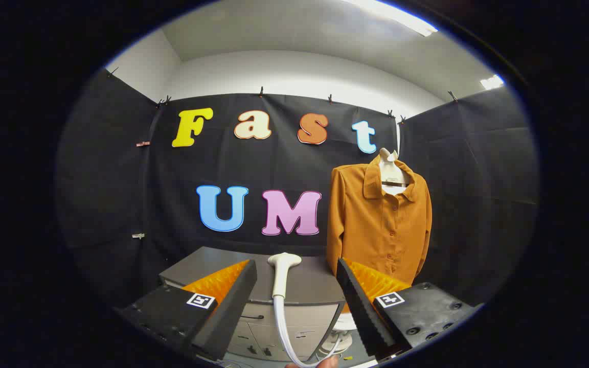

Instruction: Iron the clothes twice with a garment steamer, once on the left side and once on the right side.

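Grey cabinet point(304, 286): steamer head point(282, 271), light, rigid, hose-tethered; I'd grip its neck. Gripper point(294, 291) spread, empty. Shirt point(376, 220) soft.

A low grey cabinet point(294, 286) with a flat, matte grey top stands against the black cloth wall, beyond the gripper point(297, 278), whose fingers stand wide apart with nothing clamped between them. The cabinet's near face is lighter grey, with drawer fronts and small dark handles. A white plastic steamer head point(281, 271) on a white hose point(287, 332) shows over the near middle of the top, head upward; whether it rests on the surface cannot be told. The top's left part is bare.
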`<action>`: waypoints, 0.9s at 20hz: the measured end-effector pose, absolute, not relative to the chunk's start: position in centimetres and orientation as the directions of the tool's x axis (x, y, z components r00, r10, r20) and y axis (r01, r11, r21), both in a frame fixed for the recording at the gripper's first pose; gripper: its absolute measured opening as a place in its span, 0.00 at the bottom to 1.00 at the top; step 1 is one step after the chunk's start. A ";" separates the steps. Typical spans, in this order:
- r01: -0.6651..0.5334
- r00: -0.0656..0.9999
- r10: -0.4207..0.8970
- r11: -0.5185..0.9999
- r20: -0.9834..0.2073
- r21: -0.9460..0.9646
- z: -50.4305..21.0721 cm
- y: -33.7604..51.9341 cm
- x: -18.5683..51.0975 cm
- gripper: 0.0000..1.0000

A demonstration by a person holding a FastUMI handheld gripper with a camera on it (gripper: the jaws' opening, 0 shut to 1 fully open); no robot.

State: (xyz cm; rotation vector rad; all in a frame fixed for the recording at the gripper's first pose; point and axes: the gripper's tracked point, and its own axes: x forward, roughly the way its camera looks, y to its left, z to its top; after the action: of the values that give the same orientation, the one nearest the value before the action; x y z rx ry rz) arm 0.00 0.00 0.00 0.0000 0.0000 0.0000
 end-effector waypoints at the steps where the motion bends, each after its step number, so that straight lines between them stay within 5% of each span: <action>1: 0.003 1.000 -0.003 1.000 -0.002 0.000 0.0 -0.2 0.1 0.98; 18: 0.023 0.999 -0.023 1.000 -0.029 -0.007 -1.4 0.2 2.8 0.98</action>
State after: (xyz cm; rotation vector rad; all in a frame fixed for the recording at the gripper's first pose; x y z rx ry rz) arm 2.76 0.20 -1.42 -0.0063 0.0289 -0.0232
